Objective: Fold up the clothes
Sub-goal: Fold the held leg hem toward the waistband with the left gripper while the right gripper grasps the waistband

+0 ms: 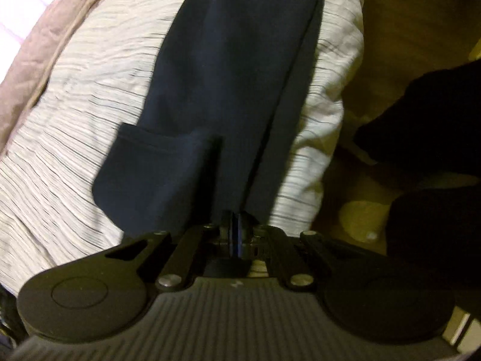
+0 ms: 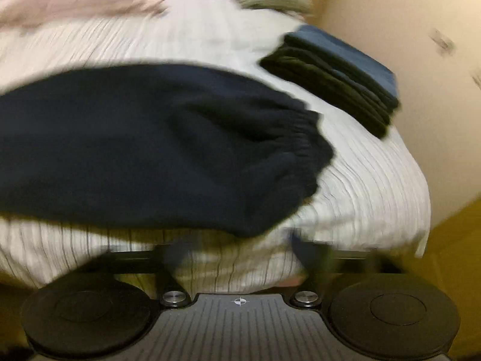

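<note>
My left tongs [image 1: 236, 234] are pressed together, and the dark cloth of the trousers [image 1: 228, 90] runs right up to their tips. I take it they are pinching a fold of that cloth, though the pinch itself is too dark and blurred to be sure. My right tongs [image 2: 240, 255] are spread, with only the striped sheet [image 2: 360, 180] showing between them and no cloth in them.

The trousers lie on the bed: a long leg stretches away from my left tongs, a pocket [image 1: 150, 165] beside it, and the gathered waistband [image 2: 300, 141] sits just beyond my right tongs. A stack [image 2: 336, 81] of folded things rests near the far right edge of the bed, apart from the trousers.

I judge the step in hand to be laying the trousers flat and long before folding them over. To do it well, I should keep the left pinch firm and draw the cloth taut along the bed instead of lifting it, so the leg stays straight and its seam does not twist. The right tongs should come down on the waistband near its edge and take both layers together, not just the top one. Then both ends should travel at the same pace, so the fold lands square. The bed edge is close on my right; the cloth could slide off if I pull that way.
</note>
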Demonstrator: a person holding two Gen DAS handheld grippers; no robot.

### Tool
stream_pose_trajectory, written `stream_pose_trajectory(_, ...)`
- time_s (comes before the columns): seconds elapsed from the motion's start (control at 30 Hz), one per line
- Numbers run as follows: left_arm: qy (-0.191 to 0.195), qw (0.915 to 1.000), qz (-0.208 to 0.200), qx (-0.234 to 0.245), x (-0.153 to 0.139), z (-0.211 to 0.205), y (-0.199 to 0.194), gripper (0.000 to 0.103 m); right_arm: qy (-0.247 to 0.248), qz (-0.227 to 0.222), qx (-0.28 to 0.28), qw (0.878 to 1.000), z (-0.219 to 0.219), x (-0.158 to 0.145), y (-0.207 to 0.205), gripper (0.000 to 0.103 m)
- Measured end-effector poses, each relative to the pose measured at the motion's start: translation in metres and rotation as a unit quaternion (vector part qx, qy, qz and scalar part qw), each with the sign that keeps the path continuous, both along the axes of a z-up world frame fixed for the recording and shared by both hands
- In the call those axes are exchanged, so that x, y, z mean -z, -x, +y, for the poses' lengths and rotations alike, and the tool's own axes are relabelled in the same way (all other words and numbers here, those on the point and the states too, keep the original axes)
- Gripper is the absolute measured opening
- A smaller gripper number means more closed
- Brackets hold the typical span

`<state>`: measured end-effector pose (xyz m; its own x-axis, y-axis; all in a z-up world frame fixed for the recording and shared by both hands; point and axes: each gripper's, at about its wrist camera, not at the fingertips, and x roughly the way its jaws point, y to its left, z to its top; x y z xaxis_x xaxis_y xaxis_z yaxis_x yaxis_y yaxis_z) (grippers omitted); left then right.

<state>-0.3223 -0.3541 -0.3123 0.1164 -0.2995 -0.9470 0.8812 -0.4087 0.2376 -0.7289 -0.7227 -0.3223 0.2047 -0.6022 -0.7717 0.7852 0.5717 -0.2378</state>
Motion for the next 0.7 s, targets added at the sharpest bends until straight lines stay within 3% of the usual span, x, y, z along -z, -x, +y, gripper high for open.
stream_pose_trajectory(0.13,-0.014,0.9994,0.028,-0.012,-0.017,0.005,0.0,0.009,-0.047,-0.105,0.091,0.989,-0.024,-0.023,0.028,0.081)
stream_pose_trajectory(0.23,-0.009,0.9983,0.052,-0.025,-0.041,-0.003,-0.003,0.011,-0.076,-0.183,0.162,0.967,-0.059,-0.023,0.044,0.08)
stream_pose_trajectory(0.37,0.016,0.9974,0.058,-0.04,-0.064,-0.05,-0.002,0.018,-0.124,-0.245,0.22,0.936,-0.1,-0.005,0.055,0.079)
stream_pose_trajectory(0.47,0.026,0.997,0.061,-0.039,-0.066,-0.107,0.007,0.02,-0.159,-0.275,0.265,0.91,-0.116,0.014,0.061,0.043)
stream_pose_trajectory(0.53,0.029,0.9972,0.063,-0.027,-0.062,-0.149,0.019,0.02,-0.174,-0.282,0.286,0.899,-0.124,0.02,0.065,0.03)
stream_pose_trajectory(0.6,0.031,0.9966,0.075,-0.013,-0.059,-0.19,0.033,0.02,-0.174,-0.27,0.287,0.902,-0.129,0.015,0.066,0.019)
stream_pose_trajectory(0.7,0.041,0.9949,0.091,0.017,-0.061,-0.239,0.056,0.02,-0.133,-0.239,0.228,0.934,-0.143,-0.016,0.056,0.012)
